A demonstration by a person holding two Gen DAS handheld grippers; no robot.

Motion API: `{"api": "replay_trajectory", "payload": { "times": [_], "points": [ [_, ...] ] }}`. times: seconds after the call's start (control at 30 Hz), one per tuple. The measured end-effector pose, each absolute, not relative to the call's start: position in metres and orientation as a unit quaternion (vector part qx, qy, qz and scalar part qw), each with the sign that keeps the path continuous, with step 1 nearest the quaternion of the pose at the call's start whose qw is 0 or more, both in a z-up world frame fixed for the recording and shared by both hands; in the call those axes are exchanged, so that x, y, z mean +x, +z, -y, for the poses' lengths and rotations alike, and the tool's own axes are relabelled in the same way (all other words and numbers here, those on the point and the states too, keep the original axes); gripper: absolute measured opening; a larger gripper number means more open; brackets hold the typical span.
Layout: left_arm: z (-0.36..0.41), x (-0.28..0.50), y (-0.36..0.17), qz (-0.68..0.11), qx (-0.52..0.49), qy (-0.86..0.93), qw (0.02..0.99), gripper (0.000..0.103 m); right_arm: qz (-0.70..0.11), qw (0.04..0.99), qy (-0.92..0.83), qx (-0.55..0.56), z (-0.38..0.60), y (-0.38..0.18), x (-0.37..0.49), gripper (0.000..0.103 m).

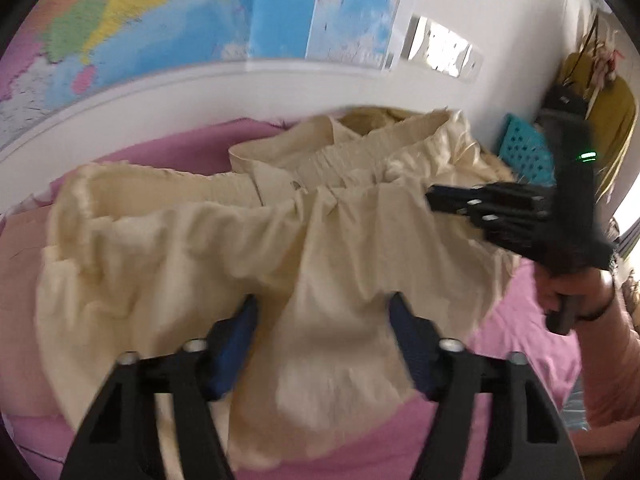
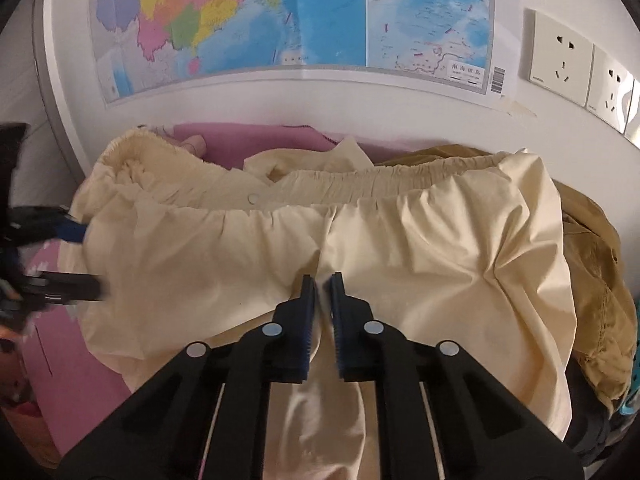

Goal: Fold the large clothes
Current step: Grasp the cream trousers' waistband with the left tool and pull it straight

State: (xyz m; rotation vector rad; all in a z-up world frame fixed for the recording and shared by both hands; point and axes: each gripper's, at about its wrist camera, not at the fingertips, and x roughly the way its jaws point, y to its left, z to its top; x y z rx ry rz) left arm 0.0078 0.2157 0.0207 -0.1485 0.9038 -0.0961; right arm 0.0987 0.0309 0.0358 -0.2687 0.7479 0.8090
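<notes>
A pair of cream trousers (image 1: 208, 240) (image 2: 420, 248) with an elastic waistband lies crumpled on a pink bedspread (image 1: 520, 340) (image 2: 80, 380). My left gripper (image 1: 323, 300) is open and straddles a loose fold of the cream cloth near its lower edge. Its blue pads (image 1: 236, 336) stand well apart and do not press on the cloth. In the right wrist view the left gripper (image 2: 86, 260) shows at the garment's left edge. My right gripper (image 2: 323, 280) is shut, with a thin fold of the cream cloth pinched between its pads below the waistband. In the left wrist view the right gripper (image 1: 440, 200) reaches in from the right, held by a hand (image 1: 576, 292).
A brown garment (image 2: 592, 264) lies heaped just right of the trousers. A wall with a map (image 2: 280, 20) and sockets (image 2: 560, 56) runs close behind the bed. A teal perforated basket (image 1: 524, 148) and hanging yellow clothes (image 1: 612, 112) stand at the far right.
</notes>
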Motion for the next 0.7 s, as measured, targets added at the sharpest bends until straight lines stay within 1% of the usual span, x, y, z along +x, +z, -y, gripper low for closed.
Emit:
{"api": "replay_trajectory", "payload": {
  "times": [0.03, 0.07, 0.1, 0.17, 0.27, 0.33, 0.47, 0.53, 0.57, 0.63, 0.7],
  "points": [
    [-0.217, 0.013, 0.018, -0.441, -0.072, -0.037, 0.894, 0.038, -0.347, 0.847, 0.383, -0.126, -0.030, 0.040, 0.098, 0.005],
    [-0.220, 0.020, 0.015, -0.448, -0.076, -0.027, 0.890, 0.023, -0.341, 0.850, 0.383, -0.121, -0.027, 0.043, 0.097, 0.004],
    [-0.228, 0.028, 0.014, -0.450, -0.094, -0.018, 0.888, 0.012, -0.335, 0.854, 0.382, -0.113, -0.025, 0.048, 0.099, 0.003],
    [-0.242, 0.036, 0.018, -0.438, -0.124, -0.018, 0.890, 0.007, -0.325, 0.860, 0.380, -0.102, -0.023, 0.058, 0.102, 0.003],
    [-0.256, 0.048, 0.022, -0.434, -0.152, -0.019, 0.888, 0.006, -0.323, 0.863, 0.380, -0.080, -0.025, 0.067, 0.117, 0.003],
    [-0.260, 0.055, 0.024, -0.434, -0.152, -0.008, 0.888, 0.005, -0.335, 0.861, 0.378, -0.063, -0.030, 0.066, 0.131, 0.003],
    [-0.278, 0.075, 0.016, -0.442, -0.184, 0.016, 0.878, 0.006, -0.358, 0.860, 0.356, -0.078, -0.050, 0.048, 0.155, 0.003],
    [-0.283, 0.089, 0.001, -0.459, -0.188, 0.029, 0.868, 0.006, -0.373, 0.857, 0.343, -0.098, -0.062, 0.031, 0.163, 0.005],
    [-0.280, 0.095, -0.011, -0.474, -0.174, 0.043, 0.862, 0.007, -0.375, 0.857, 0.335, -0.115, -0.067, 0.024, 0.165, 0.008],
    [-0.275, 0.100, -0.027, -0.490, -0.148, 0.060, 0.857, 0.013, -0.377, 0.856, 0.328, -0.132, -0.072, 0.015, 0.166, 0.009],
    [-0.266, 0.101, -0.035, -0.493, -0.121, 0.072, 0.859, 0.016, -0.375, 0.855, 0.328, -0.148, -0.075, 0.015, 0.161, 0.014]
  ]
}}
